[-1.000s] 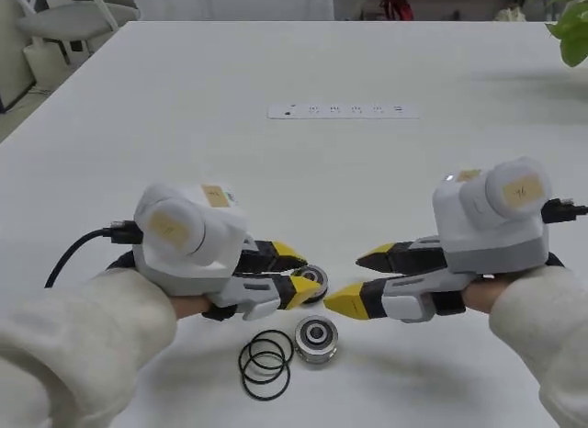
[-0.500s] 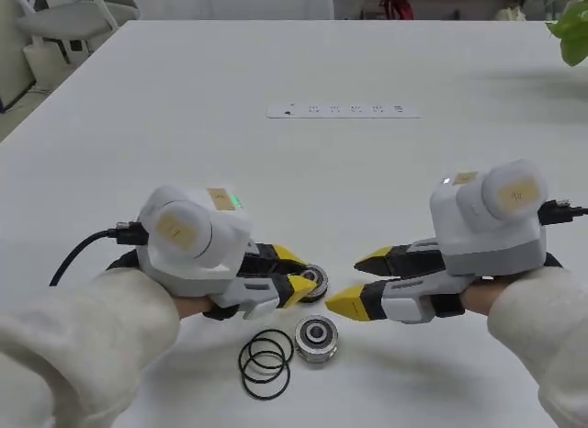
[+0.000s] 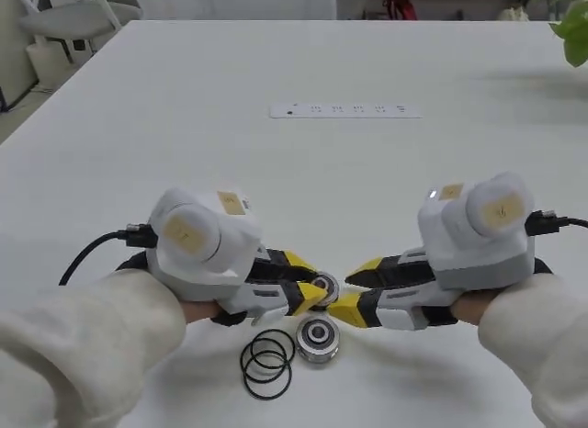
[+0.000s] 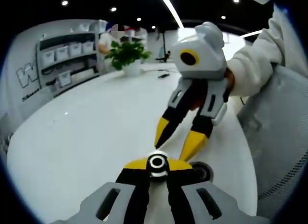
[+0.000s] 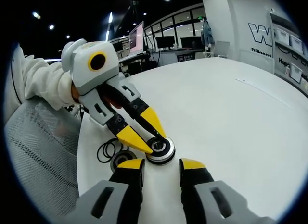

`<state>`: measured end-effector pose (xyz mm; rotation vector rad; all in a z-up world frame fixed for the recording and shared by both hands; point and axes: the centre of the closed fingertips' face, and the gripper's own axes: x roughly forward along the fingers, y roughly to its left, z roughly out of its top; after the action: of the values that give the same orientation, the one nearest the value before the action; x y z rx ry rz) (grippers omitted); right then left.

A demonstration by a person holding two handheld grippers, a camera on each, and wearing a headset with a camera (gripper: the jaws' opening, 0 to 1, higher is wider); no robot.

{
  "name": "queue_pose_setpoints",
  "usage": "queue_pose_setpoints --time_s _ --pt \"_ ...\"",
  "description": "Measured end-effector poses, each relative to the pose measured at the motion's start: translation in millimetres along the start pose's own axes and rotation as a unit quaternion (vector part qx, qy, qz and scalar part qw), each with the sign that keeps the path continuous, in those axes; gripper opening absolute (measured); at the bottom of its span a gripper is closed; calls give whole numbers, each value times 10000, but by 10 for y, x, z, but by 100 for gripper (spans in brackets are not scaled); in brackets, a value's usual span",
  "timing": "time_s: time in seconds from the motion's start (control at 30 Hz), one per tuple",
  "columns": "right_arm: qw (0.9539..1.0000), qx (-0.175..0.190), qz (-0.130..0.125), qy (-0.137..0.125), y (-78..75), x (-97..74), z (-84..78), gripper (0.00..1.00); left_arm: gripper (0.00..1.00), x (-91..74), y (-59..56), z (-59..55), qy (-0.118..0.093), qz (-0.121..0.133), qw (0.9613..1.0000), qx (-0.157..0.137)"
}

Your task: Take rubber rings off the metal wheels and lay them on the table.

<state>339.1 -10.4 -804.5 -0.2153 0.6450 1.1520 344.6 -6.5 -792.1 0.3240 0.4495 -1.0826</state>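
Pinched tight on a metal wheel point(image 3: 323, 286) by the left gripper point(image 3: 310, 281) at the table's point(image 3: 276, 171) near side, straight ahead of the right gripper point(image 3: 347, 290), tips parted, empty, nearly touching the wheel's dark rim, beside a second wheel point(image 3: 317, 339) and loose rubber rings point(image 3: 266, 362).

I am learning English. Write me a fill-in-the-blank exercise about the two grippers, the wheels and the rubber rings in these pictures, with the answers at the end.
1. The left gripper is ____ on a metal wheel.
2. The right gripper, facing that wheel, has its fingers ____.
3. The rubber rings lying on the table beside a second wheel are ____ in colour.
Answers: shut; open; black.
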Motion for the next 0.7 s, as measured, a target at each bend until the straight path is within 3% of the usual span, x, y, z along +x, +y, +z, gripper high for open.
queue_pose_setpoints --time_s 0.33,0.4,0.47,0.7 --pt "10000 -61 12 55 15 56 -42 17 14 3 -9 6 -13 -6 10000 2" --pt "10000 -37 16 28 13 57 -42 17 14 -3 -4 -40 104 4 9999 -19" --pt "10000 5 35 22 4 52 -42 16 14 69 -14 -15 18 7 10000 -43" --pt "9999 100 61 30 1 42 -48 15 14 33 -20 -5 4 10 10000 -55"
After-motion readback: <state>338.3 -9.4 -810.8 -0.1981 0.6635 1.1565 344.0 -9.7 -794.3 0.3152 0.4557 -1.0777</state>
